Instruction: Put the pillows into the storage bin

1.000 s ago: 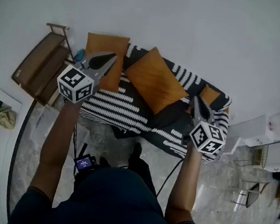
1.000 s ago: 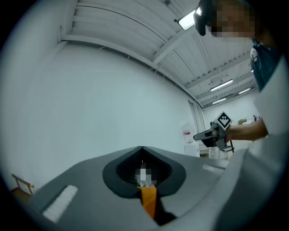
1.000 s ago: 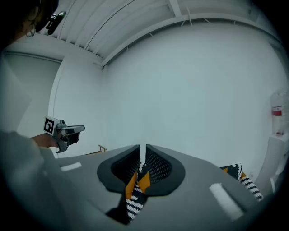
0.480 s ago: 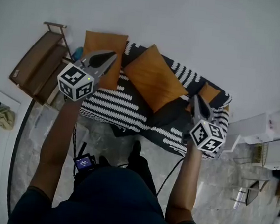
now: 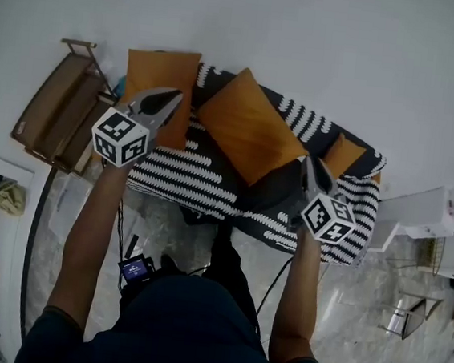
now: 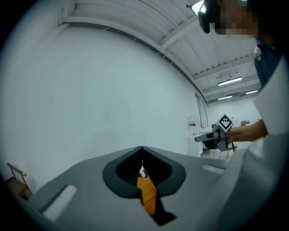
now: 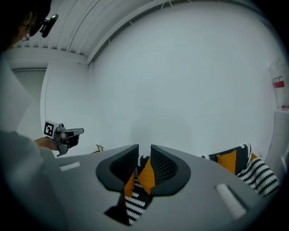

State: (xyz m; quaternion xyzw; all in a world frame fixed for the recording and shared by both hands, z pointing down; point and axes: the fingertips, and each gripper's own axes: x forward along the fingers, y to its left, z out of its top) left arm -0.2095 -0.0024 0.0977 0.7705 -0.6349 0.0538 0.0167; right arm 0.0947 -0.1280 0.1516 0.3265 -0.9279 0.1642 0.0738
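White wall (image 5: pixel 307 32) behind; striped sofa (image 5: pixel 187 172) holds orange pillows (image 5: pixel 248 135).

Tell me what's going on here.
A person stands at a striped sofa with a gripper in each hand. The left gripper is shut and empty; the right gripper has just been opening its jaws, with nothing between them. All three orange pillows lie on the sofa, untouched.
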